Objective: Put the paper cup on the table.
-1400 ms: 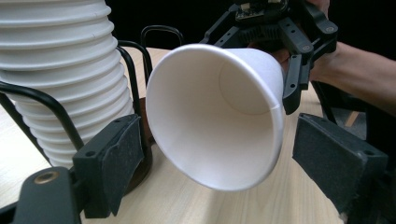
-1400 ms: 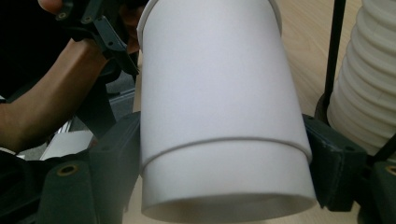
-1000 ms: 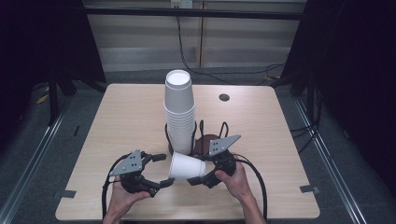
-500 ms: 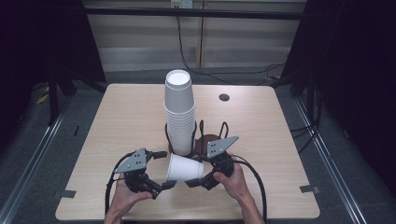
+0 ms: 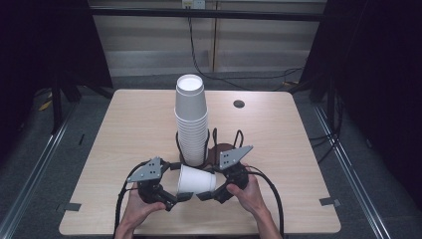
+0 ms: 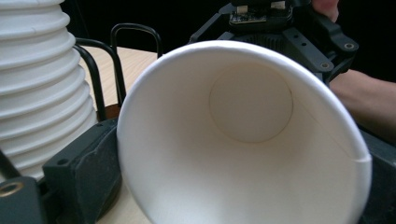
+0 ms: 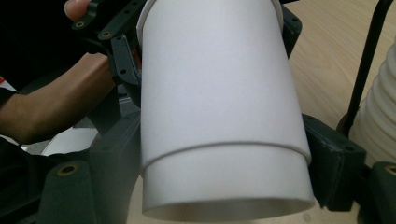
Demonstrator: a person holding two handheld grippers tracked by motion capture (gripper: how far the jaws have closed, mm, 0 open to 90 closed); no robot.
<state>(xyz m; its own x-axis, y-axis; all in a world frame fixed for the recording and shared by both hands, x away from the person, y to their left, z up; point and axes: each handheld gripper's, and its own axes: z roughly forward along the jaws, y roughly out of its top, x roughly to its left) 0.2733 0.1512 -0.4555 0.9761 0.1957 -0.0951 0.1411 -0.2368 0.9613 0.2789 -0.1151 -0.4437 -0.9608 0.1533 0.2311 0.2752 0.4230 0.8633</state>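
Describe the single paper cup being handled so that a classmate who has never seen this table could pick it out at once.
Start at the wooden table and find the tall stack of white cups standing in a black wire holder near its middle. Just in front of it, by the near edge, the left gripper and right gripper flank one white paper cup. Unlike the upright stacked cups, it lies on its side.

cup stack [image 6: 42, 84] cropped (left edge), cup's [image 6: 243, 135] rim cut

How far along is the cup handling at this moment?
Done: one paper cup is off the cup stack in the wire holder. In hand: it lies sideways between the left gripper and right gripper, both gripping. Left: setting it down; many cups remain stacked.
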